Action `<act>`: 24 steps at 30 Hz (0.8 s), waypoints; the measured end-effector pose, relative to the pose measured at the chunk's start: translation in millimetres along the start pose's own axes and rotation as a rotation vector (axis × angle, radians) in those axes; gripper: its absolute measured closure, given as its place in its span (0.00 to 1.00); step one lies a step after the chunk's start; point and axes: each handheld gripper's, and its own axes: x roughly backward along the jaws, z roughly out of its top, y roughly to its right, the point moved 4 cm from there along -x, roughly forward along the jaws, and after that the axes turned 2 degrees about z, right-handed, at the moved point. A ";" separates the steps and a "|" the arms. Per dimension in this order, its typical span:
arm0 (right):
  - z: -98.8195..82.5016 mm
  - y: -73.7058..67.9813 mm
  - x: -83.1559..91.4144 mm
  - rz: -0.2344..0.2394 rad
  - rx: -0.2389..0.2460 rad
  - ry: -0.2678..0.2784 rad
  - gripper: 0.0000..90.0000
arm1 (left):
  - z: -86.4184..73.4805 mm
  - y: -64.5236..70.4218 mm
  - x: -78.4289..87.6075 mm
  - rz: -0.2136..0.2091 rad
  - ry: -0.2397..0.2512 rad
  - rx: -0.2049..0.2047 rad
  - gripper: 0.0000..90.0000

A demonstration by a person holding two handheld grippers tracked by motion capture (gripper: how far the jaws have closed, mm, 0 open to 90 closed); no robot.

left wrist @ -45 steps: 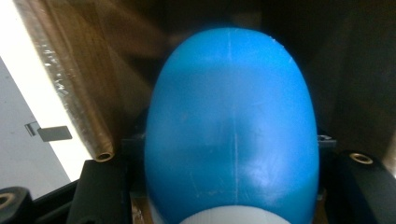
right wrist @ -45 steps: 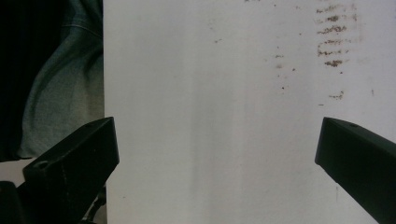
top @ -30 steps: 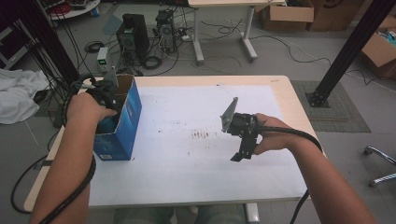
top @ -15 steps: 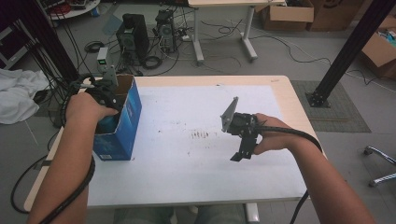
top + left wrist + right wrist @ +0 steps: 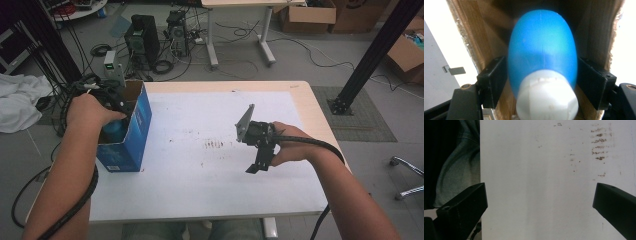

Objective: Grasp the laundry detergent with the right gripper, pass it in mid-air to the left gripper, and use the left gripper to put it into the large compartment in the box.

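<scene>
Left tongs (image 5: 541, 82) just opening, flanking smooth blue egg-shaped bottle (image 5: 542, 55) inside cardboard box (image 5: 131, 131); right tongs (image 5: 539, 202) apart.

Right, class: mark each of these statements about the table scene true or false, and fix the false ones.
1. The blue bottle sits between the jaws of the left gripper, inside the box. True. The jaws have just been opening, and it is unclear whether the pads press on the bottle.
2. The right gripper holds a marker. False: its jaws stand open with nothing between them, above the table.
3. In the high view, the box stands at the table's left side. True.
4. The bottle's cap is red. False: it is white.
</scene>
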 end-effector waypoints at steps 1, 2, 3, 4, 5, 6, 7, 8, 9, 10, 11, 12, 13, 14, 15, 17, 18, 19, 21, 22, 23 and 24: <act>-0.1 0.0 0.1 -0.001 0.000 0.001 0.00 | -0.3 -0.5 1.2 0.007 0.001 -0.009 0.30; -0.2 0.2 0.2 -0.001 0.000 0.001 0.00 | -0.8 0.0 2.7 0.002 0.000 -0.011 0.29; -0.3 0.2 0.3 -0.001 0.000 0.001 0.00 | -1.2 0.6 4.2 -0.001 0.009 -0.008 0.28; -0.2 0.2 0.4 -0.001 -0.001 0.002 0.00 | -1.4 0.5 6.2 0.002 0.009 -0.015 0.28; -0.1 0.1 0.5 0.000 -0.001 0.002 0.00 | -1.5 0.8 7.9 0.008 0.013 -0.020 0.28; 0.1 0.0 0.4 0.000 -0.001 0.001 0.00 | -1.8 1.0 9.8 0.008 0.014 -0.026 0.27; 0.3 0.0 0.5 0.000 -0.001 -0.001 0.00 | -2.1 1.5 11.7 0.010 0.015 -0.029 0.27; 0.6 0.0 0.7 -0.001 0.000 -0.001 0.00 | -2.3 2.0 13.6 0.012 0.021 -0.032 0.27; 1.0 0.0 1.0 -0.001 -0.001 0.001 0.00 | -2.6 2.4 16.1 0.013 0.021 -0.038 0.26; 1.4 0.0 1.5 -0.002 0.000 0.001 0.00 | -3.0 2.7 18.2 0.012 0.024 -0.042 0.25; 1.8 0.3 1.8 -0.003 0.003 0.003 0.00 | -3.7 3.7 20.2 0.001 0.024 -0.043 0.23; 2.1 0.1 2.0 -0.002 0.001 0.005 0.00 | -4.3 4.1 22.6 -0.006 0.024 -0.052 0.22; 2.3 0.3 2.2 -0.003 0.003 0.002 0.00 | -4.7 4.5 23.9 -0.010 0.024 -0.055 0.20; 2.5 0.2 2.1 -0.003 0.003 0.002 0.00 | -5.5 5.2 27.9 -0.017 0.025 -0.067 0.19; 3.0 -0.1 2.3 -0.002 0.002 0.000 0.00 | -6.0 5.6 30.4 -0.016 0.029 -0.072 0.19; 3.3 -0.2 2.4 -0.002 0.003 0.001 0.00 | -6.8 7.0 35.0 -0.016 0.042 -0.073 0.18; 3.5 -0.3 2.4 -0.002 0.002 0.002 0.00 | -6.9 6.7 37.6 -0.009 0.042 -0.094 0.17; 3.5 -0.3 2.4 -0.003 0.001 0.001 0.00 | -7.6 8.1 39.8 -0.012 0.041 -0.093 0.17; 3.5 -0.2 2.3 -0.002 0.001 0.001 0.00 | -8.2 10.7 44.0 -0.010 0.047 -0.112 0.17; 3.5 -0.2 2.2 -0.001 0.002 0.001 0.00 | -8.2 12.4 45.8 -0.015 0.051 -0.132 0.17; 3.6 -0.4 2.0 -0.001 0.002 0.002 0.00 | -8.5 14.0 47.8 -0.016 0.050 -0.147 0.17; 3.7 -0.5 2.0 -0.001 0.002 0.002 0.00 | -8.6 15.9 50.1 -0.016 0.051 -0.163 0.16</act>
